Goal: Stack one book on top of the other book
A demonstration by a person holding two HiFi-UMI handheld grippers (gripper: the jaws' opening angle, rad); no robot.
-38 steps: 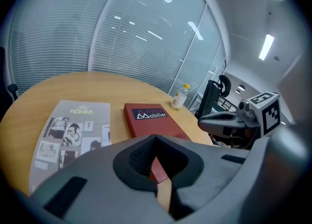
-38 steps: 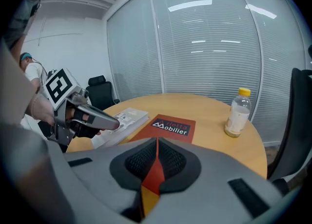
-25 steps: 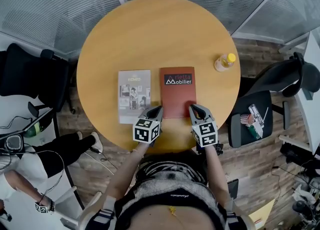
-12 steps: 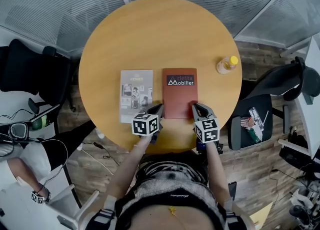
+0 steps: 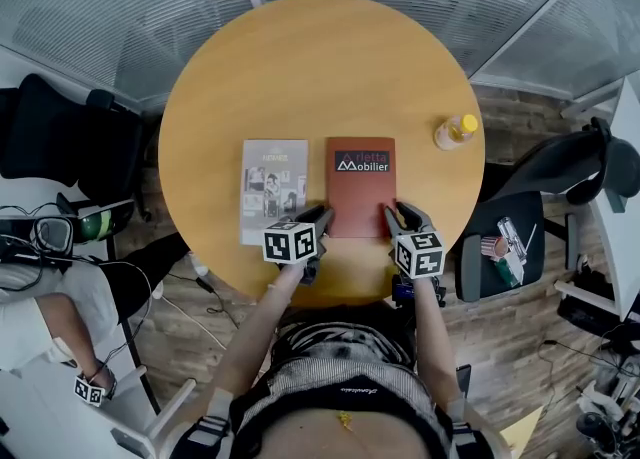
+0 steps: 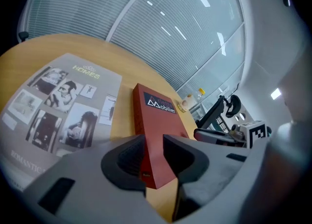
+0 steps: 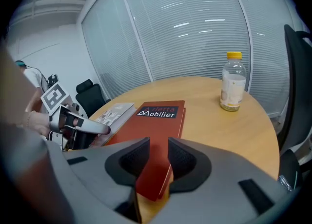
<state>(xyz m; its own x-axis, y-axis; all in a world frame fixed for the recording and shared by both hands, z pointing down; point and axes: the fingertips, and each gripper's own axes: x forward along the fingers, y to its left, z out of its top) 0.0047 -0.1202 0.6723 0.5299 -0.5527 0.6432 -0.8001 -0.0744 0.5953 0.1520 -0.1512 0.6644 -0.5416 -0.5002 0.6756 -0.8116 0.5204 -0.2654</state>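
Note:
A red book [image 5: 360,185] lies flat on the round wooden table [image 5: 320,67], right beside a grey magazine-like book [image 5: 270,190]. My left gripper [image 5: 320,217] is at the red book's near left corner, my right gripper [image 5: 400,215] at its near right corner. In the left gripper view the red book [image 6: 155,118] runs into the gap of the left gripper [image 6: 152,146]; its jaws have just been opening and stand slightly apart. In the right gripper view the right gripper [image 7: 158,153] straddles the red book's [image 7: 158,118] corner, jaws also just opened. The grey book [image 6: 58,106] lies untouched.
A small bottle with a yellow cap [image 5: 452,130] stands near the table's right edge. Black office chairs [image 5: 60,147] flank the table, and the right one [image 5: 505,242] carries small items. A person's arm [image 5: 50,297] shows at lower left. Blinds close off the far side.
Both grippers have crept slightly toward the red book's near corners and rolled a little. Neither book has moved. The person at lower left has shifted.

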